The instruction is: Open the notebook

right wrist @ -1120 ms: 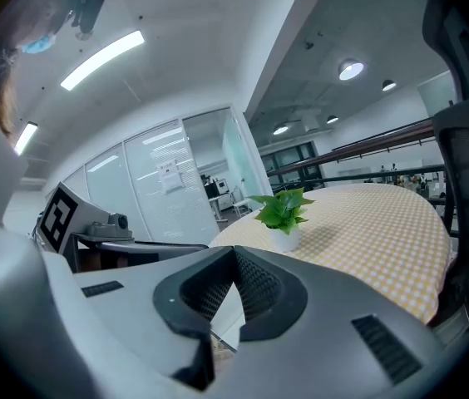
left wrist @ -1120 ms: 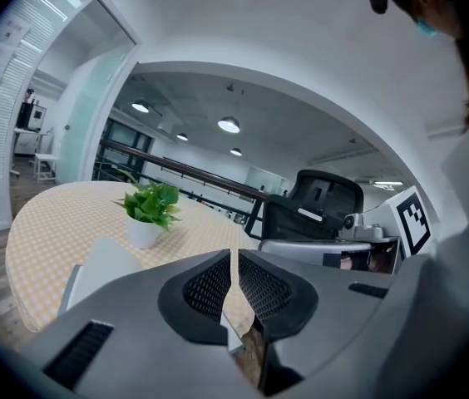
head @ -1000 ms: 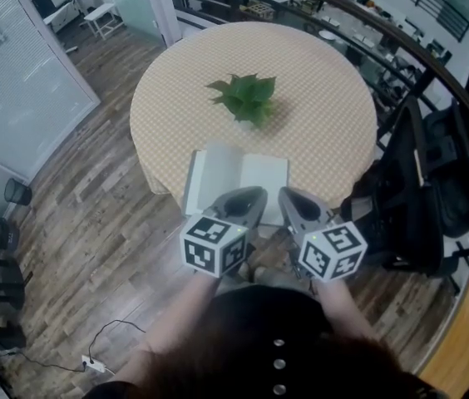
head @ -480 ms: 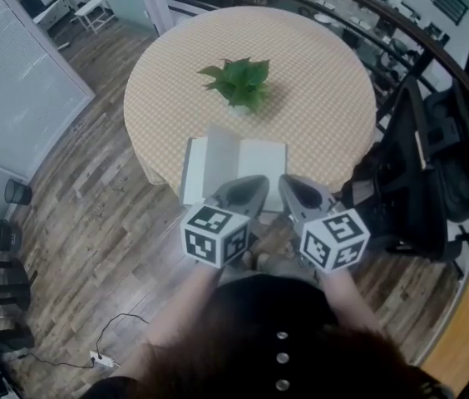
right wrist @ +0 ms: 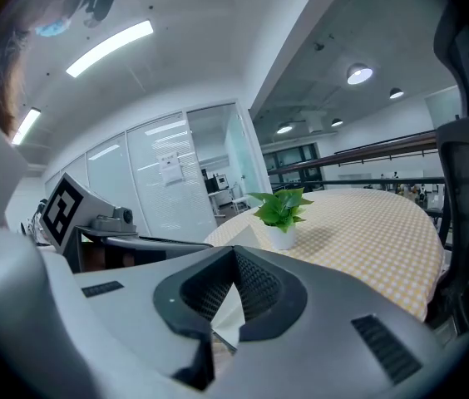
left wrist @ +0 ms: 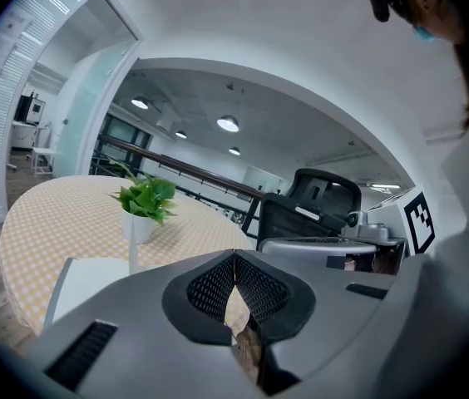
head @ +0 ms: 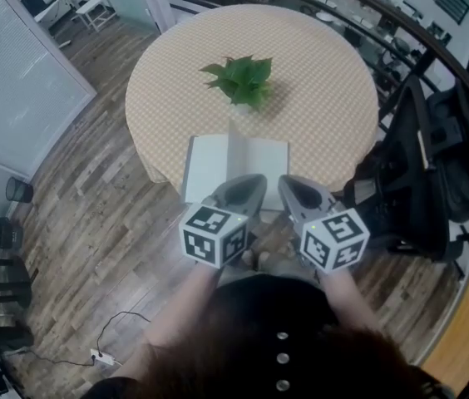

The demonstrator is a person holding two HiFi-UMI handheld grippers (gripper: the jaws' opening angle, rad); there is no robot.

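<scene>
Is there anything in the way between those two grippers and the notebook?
Nothing visible does. The notebook lies open at the near edge of the table, directly ahead of the left gripper and right gripper; the potted plant stands beyond it.

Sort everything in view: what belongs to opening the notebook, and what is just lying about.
Belongs to the job:
notebook, lying open on the table
left gripper, shut and empty
right gripper, shut and empty

Just lying about:
potted plant, behind the notebook
black office chair, beside the table
</scene>
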